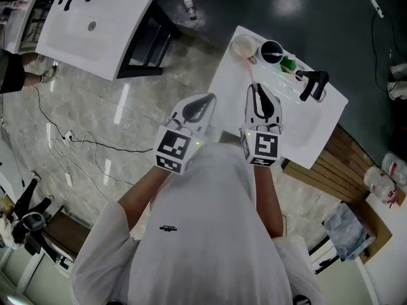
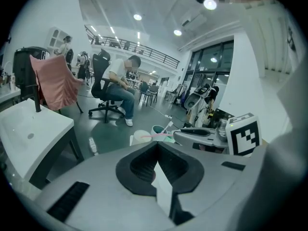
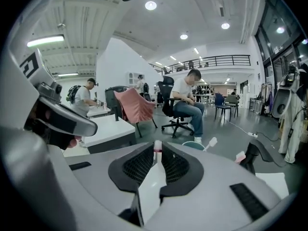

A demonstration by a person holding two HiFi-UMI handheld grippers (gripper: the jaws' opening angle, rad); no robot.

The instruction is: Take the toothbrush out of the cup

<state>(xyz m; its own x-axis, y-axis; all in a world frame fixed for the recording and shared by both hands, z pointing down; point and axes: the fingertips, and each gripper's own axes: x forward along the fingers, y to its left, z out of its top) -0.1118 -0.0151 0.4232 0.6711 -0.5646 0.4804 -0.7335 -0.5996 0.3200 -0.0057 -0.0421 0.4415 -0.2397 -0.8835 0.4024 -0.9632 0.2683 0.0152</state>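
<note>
My right gripper (image 1: 257, 89) (image 3: 158, 154) is shut on a thin pink toothbrush (image 1: 252, 74) (image 3: 157, 146), held above the white basin (image 1: 318, 129). In the left gripper view the pink toothbrush (image 2: 150, 135) lies level, its far end over a pale cup (image 2: 141, 138). Beside that pale cup (image 1: 243, 45) stands a dark teal cup (image 1: 271, 51) (image 3: 194, 146) with a white toothbrush (image 3: 211, 142) leaning in it. My left gripper (image 1: 205, 99) (image 2: 155, 149) hovers left of the basin, jaws together and nothing between them.
A black tap (image 1: 312, 82) and a green item (image 1: 289, 62) sit at the basin's far side. A second white basin (image 1: 95, 24) stands at upper left. A bottle (image 1: 187, 2) and cables (image 1: 82, 142) lie on the floor. A person sits on an office chair (image 3: 185, 105).
</note>
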